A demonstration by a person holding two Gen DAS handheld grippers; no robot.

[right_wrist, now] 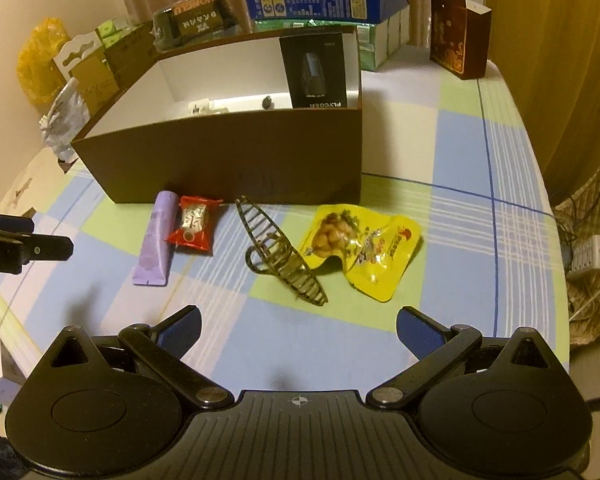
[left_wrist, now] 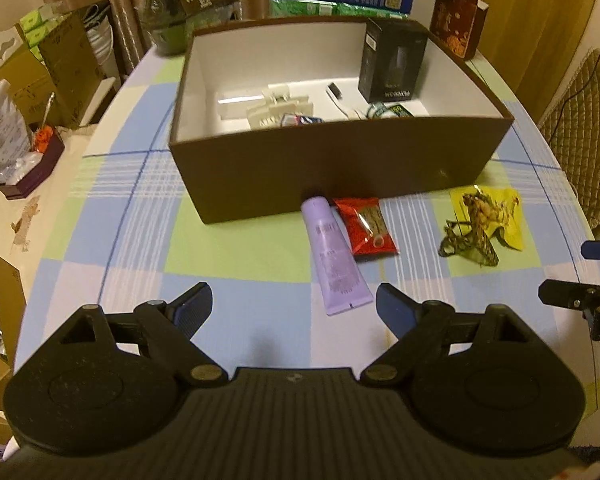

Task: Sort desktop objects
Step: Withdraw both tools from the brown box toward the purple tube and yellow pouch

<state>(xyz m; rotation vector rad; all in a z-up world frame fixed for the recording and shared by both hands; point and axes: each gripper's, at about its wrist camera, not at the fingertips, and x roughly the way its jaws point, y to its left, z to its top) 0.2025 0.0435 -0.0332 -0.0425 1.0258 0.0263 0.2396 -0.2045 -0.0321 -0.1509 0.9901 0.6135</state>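
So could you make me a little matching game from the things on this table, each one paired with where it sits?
Things:
1. purple tube
2. red packet
3. hair claw
4. black carton

Places:
A. standing inside the brown box
B. on the cloth between the tube and the hair claw
C. farthest left in the row in front of the box
D. lying beside the yellow snack bag

Pairs: 1-C, 2-B, 3-D, 4-A
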